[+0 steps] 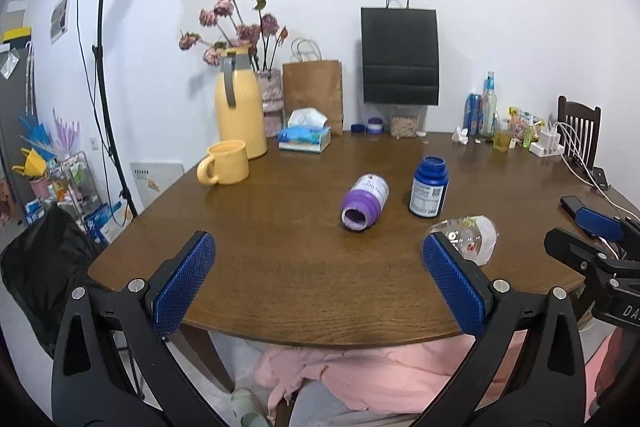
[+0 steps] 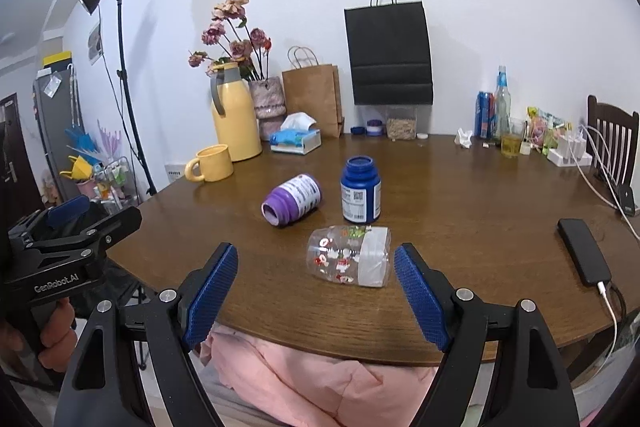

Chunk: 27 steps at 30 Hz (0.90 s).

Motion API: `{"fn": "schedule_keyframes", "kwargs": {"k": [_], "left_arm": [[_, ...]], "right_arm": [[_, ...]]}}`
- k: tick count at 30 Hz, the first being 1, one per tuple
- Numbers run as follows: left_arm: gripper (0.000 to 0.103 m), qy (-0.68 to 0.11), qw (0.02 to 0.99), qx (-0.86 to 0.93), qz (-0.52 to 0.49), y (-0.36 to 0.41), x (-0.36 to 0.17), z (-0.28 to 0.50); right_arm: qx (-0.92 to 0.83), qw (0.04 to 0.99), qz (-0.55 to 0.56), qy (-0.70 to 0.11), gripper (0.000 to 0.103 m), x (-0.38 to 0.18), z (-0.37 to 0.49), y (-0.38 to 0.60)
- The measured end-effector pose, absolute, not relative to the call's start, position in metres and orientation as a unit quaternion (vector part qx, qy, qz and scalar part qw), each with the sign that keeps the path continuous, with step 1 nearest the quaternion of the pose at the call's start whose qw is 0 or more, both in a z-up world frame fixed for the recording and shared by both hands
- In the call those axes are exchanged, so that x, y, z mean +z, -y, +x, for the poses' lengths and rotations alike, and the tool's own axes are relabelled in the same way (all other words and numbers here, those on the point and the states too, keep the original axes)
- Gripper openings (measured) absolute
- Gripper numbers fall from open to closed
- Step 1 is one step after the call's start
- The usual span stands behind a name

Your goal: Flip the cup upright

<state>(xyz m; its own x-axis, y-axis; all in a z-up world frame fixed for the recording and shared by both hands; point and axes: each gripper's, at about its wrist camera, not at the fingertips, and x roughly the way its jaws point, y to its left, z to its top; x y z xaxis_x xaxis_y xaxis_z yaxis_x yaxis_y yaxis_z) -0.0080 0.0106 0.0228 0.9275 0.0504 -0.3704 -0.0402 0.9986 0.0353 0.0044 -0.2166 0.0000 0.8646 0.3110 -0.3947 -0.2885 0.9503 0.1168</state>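
Clear plastic cup (image 2: 349, 257) lies on its side on the table (image 2: 460, 227), just ahead of my right gripper (image 2: 316, 289), jaws apart. Left gripper (image 1: 318, 281) also spread, holding nothing.

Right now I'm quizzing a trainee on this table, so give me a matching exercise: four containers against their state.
1. clear cup
2. purple bottle
3. blue bottle
4. yellow mug

a. upright, handle on its side
b. lying down, printed pattern
c. upright, white label
d. lying down, open mouth toward the camera

Pairs: 1-b, 2-d, 3-c, 4-a
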Motion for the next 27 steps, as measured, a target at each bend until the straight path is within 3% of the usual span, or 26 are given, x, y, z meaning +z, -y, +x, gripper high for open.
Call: {"fn": "schedule_keyframes", "kwargs": {"k": [27], "left_arm": [[0.103,-0.177,0.984,0.018,0.018,-0.0116,0.0263,-0.0106]], "right_arm": [[0.164,0.967,0.031,-0.193,0.085,0.0048,0.0,0.2178]]}}
